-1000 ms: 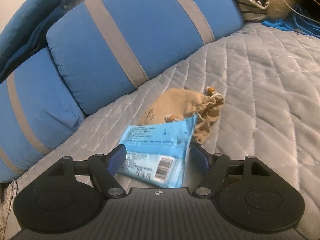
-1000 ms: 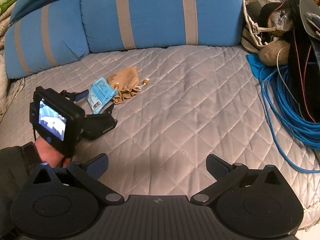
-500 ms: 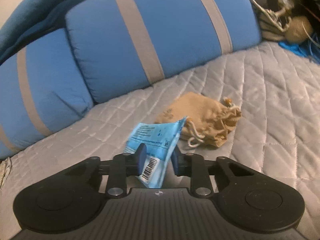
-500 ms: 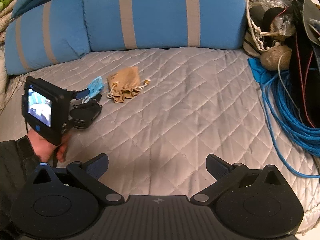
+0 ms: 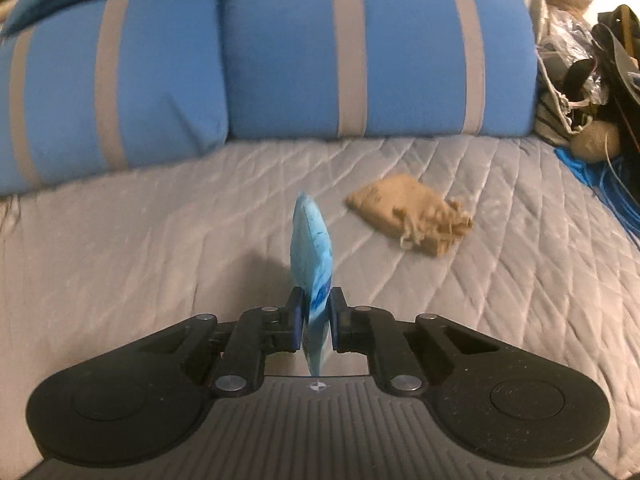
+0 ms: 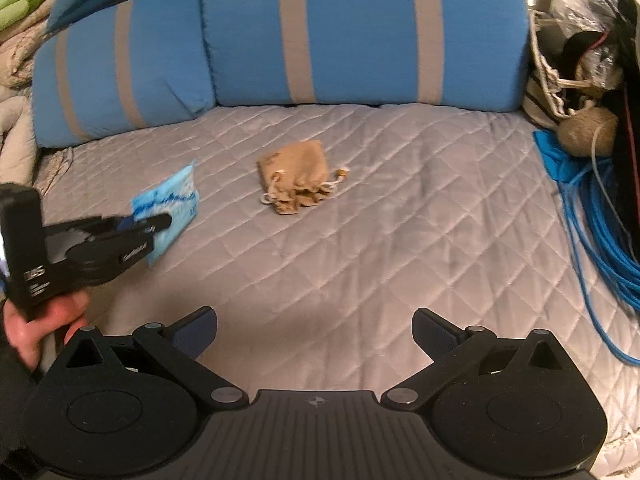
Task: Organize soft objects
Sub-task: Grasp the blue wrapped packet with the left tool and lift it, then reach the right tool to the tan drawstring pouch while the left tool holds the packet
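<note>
My left gripper (image 5: 315, 312) is shut on a light blue plastic packet (image 5: 312, 248) and holds it on edge above the grey quilted bed cover (image 5: 160, 240). The packet (image 6: 170, 204) and the left gripper (image 6: 154, 222) also show at the left of the right wrist view. A tan drawstring pouch (image 5: 408, 214) lies on the cover to the right of the packet; in the right wrist view the pouch (image 6: 298, 176) is ahead and centre. My right gripper (image 6: 316, 334) is open and empty, low over the cover.
Two blue pillows with grey stripes (image 6: 320, 32) stand along the back. At the right edge lie a coil of blue cable (image 6: 600, 224), a ball of twine (image 6: 586, 130) and a pile of bags (image 5: 580, 64). Crumpled bedding (image 6: 16, 136) is at the far left.
My left gripper closed on the blue packet, lifted it off the cover and turned it on edge, moving left away from the pouch. The right gripper stayed open, shifting slightly left.
</note>
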`<action>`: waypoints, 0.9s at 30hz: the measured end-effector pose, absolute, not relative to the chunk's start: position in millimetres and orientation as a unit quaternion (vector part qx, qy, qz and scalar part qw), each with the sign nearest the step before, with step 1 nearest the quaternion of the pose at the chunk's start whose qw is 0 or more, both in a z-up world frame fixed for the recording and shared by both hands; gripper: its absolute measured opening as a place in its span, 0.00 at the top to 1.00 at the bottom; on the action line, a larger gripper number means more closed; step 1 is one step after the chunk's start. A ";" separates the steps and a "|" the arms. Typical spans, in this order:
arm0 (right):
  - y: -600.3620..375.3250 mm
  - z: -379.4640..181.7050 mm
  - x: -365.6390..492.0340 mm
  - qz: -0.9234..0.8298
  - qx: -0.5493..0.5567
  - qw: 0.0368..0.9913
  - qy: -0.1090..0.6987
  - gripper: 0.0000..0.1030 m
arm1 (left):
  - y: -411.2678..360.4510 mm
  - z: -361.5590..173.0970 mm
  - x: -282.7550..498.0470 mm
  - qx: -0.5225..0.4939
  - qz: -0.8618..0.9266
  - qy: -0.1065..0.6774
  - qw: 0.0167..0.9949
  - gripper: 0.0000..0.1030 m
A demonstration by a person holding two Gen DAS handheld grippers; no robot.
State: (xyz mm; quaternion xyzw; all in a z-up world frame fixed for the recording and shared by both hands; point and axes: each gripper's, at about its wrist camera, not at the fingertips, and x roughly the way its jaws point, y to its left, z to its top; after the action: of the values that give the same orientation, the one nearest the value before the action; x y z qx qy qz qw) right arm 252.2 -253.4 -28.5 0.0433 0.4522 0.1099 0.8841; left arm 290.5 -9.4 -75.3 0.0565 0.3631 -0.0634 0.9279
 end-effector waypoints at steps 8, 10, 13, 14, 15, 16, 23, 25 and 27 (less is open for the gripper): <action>-234.9 -29.3 253.7 0.125 0.037 0.881 0.455 0.00 | 9.3 -88.3 288.9 0.064 -0.069 0.385 0.918 0.76; -233.9 -30.2 254.2 0.126 0.037 0.880 0.456 0.00 | 9.8 -92.3 294.3 0.067 -0.062 0.389 0.917 0.76; -234.6 -31.7 255.0 0.123 0.034 0.879 0.459 0.00 | 11.8 -98.4 307.9 0.054 -0.058 0.399 0.913 0.75; -235.7 -32.4 255.1 0.122 0.035 0.879 0.460 0.00 | 13.4 -99.8 312.4 0.047 -0.056 0.408 0.910 0.75; -237.2 -33.2 255.5 0.121 0.037 0.878 0.462 0.00 | 14.8 -101.7 317.4 0.037 -0.059 0.412 0.908 0.75; -238.6 -33.7 255.5 0.121 0.038 0.877 0.463 0.00 | 16.4 -103.3 321.2 0.028 -0.064 0.416 0.907 0.75; -246.0 -35.8 255.6 0.112 0.045 0.876 0.467 0.00 | 19.9 -107.6 336.4 0.007 -0.083 0.443 0.892 0.86; -244.8 -36.2 255.5 0.116 0.043 0.875 0.468 0.00 | 17.0 -99.8 332.9 0.011 -0.088 0.437 0.895 0.86; -242.8 -35.8 255.1 0.118 0.036 0.876 0.466 0.00 | 13.8 -89.4 325.6 0.012 -0.095 0.429 0.898 0.86</action>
State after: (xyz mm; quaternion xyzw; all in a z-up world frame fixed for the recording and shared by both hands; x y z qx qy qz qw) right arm 255.1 -242.8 -35.8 0.0360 0.4657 0.1176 0.8763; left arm 325.6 13.8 -89.4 0.0122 0.4292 -0.0951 0.8981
